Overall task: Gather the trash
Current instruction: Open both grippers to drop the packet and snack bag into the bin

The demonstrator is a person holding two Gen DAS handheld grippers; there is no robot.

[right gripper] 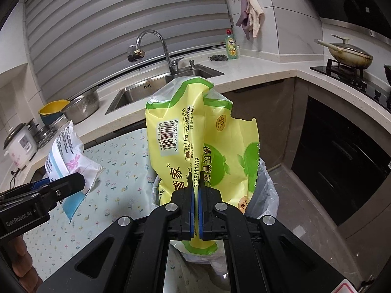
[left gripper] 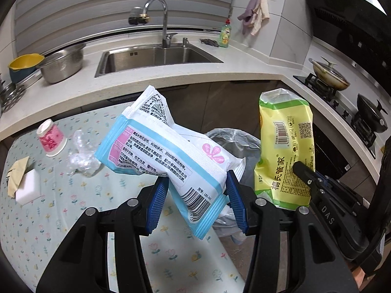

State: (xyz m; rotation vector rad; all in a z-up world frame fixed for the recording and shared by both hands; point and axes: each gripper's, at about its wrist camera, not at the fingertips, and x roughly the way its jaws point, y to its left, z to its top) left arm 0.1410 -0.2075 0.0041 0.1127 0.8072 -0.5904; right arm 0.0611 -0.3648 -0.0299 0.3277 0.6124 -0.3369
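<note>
While a blue-and-white wipes pack [left gripper: 168,156] is clamped between the half-spread blue pads of the left gripper [left gripper: 198,195], a yellow-green wrapper [right gripper: 202,141] is pinched flat by the closed right gripper [right gripper: 196,210]. Both are held above the lined bin [right gripper: 268,193], beside the flowered table [left gripper: 48,210].

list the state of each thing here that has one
left gripper: clamped on white and blue packet
right gripper: shut on yellow packet
trash bin: open, bag-lined
paper cup: upside down
faucet: off
</note>
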